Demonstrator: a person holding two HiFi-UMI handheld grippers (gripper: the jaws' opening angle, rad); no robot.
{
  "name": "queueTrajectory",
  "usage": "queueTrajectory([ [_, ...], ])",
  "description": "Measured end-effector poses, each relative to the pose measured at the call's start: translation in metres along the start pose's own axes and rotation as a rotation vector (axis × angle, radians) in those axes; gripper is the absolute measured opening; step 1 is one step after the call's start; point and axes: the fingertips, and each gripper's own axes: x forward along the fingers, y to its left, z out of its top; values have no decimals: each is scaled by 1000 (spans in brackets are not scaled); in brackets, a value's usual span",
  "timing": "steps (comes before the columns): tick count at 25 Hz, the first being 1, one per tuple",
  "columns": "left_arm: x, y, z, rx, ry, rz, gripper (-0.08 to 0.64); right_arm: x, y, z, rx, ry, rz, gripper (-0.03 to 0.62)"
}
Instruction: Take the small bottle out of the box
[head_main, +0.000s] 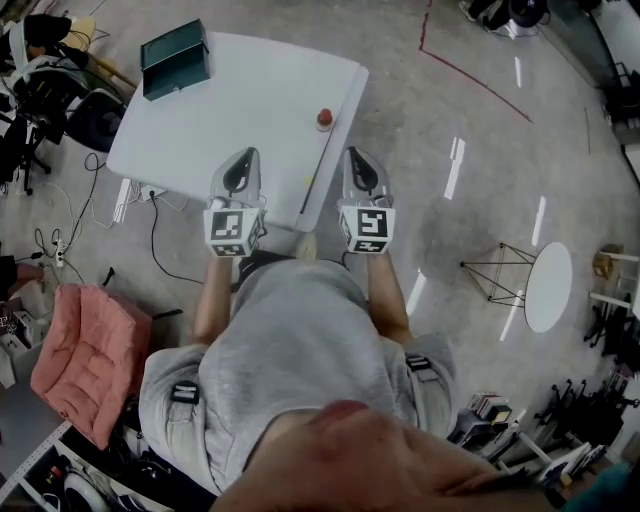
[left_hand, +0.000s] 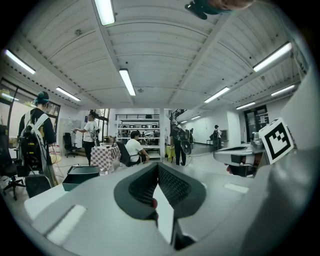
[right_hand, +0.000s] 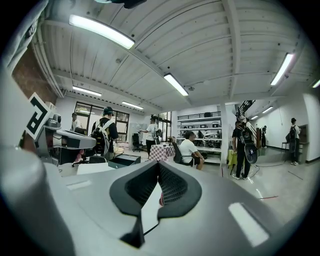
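Observation:
A small red bottle stands on the white table near its right edge, outside the box. The dark green box sits at the table's far left corner, well away from the bottle. My left gripper is over the table's near edge, and its jaws are shut with nothing between them. My right gripper hangs just off the table's right edge, a little short of the bottle, also shut and empty. The box shows low at the left of the left gripper view, beyond the shut left gripper. The right gripper view shows the box ahead of the shut right gripper.
A round white side table and a wire frame stand stand on the floor at the right. A pink cushioned chair, cables and black office chairs crowd the left. Several people sit or stand far across the room.

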Motion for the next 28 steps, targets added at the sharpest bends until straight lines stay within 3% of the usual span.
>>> queueTrajectory([
  [28,12,-6,-1,15,21,-2,12,10,-9,-8,7,23,7,3],
])
